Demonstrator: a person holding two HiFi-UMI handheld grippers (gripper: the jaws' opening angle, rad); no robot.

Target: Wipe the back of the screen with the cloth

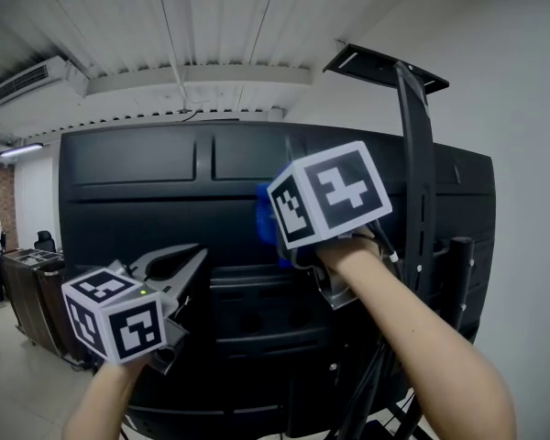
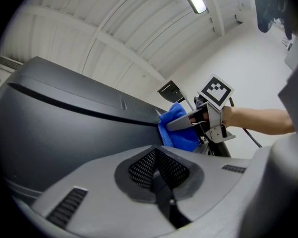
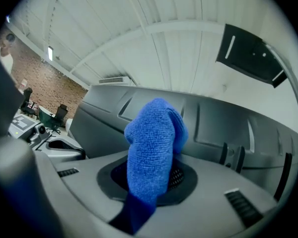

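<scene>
right gripper view: cloth (image 3: 151, 157) clamped in right fingers (image 3: 216, 205), seemingly touching the screen (image 3: 213, 123); left fingers (image 2: 89, 182) together.

Legible text, brands, numbers: none. Marker cubes on left hand-held gripper (image 1: 198, 258) and right hand-held gripper (image 2: 173, 126): black-and-white square patterns only, no letters. Back of screen (image 1: 137, 200): no label can be made out.
</scene>
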